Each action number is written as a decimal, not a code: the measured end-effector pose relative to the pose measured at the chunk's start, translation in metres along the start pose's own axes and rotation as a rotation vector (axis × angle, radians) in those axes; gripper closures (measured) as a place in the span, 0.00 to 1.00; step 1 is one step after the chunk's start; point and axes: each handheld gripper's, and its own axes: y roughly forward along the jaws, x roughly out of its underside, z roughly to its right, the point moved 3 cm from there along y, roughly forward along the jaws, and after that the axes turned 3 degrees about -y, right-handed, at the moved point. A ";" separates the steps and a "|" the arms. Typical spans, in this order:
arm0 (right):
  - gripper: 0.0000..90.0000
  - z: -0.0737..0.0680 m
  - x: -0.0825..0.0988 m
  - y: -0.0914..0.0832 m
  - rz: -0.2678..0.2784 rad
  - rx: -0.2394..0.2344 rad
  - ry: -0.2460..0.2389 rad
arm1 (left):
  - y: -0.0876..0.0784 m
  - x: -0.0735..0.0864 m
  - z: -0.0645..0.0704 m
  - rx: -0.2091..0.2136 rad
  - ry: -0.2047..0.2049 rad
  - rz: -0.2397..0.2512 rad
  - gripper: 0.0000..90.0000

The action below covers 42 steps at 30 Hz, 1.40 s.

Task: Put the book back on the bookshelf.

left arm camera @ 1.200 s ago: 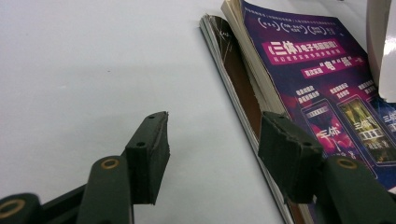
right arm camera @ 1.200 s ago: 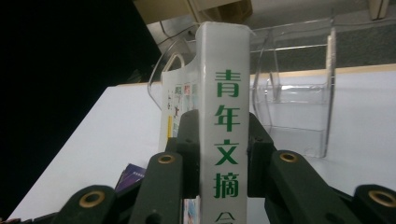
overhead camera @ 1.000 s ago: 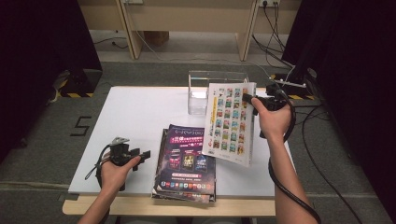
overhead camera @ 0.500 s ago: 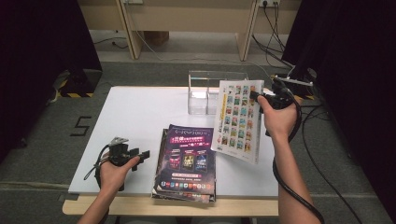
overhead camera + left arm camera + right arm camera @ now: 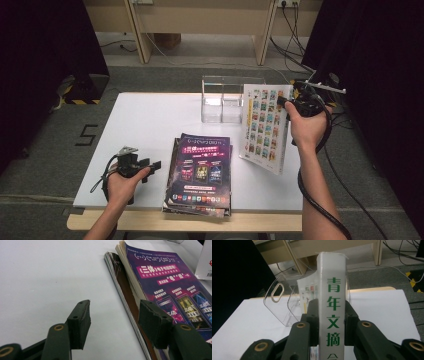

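A thick magazine (image 5: 265,127) with a grid of small colour pictures on its cover is held upright above the right part of the white table (image 5: 150,120), just beside a clear acrylic file holder (image 5: 222,97) at the far edge. Its white spine (image 5: 333,315), printed with green characters, is clamped between the 2 black jaws of the right hand-held gripper (image 5: 285,100), whose pads press on both covers. Near the front edge, a stack of magazines (image 5: 200,172) with a purple cover on top lies flat. The left hand-held gripper (image 5: 152,165) is kept low over the table just left of that stack, its jaws standing apart with nothing between them, one jaw alongside the stack's edge (image 5: 130,300).
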 end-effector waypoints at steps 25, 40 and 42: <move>0.82 0.000 -0.012 0.002 0.036 0.034 0.001 | -0.001 -0.002 0.000 0.000 0.004 0.001 0.47; 0.82 0.000 -0.018 0.008 0.070 0.041 0.004 | 0.001 -0.002 -0.001 0.001 0.000 0.000 0.47; 0.82 -0.001 -0.018 0.009 0.072 0.041 0.013 | 0.001 -0.001 -0.001 0.001 0.000 0.000 0.47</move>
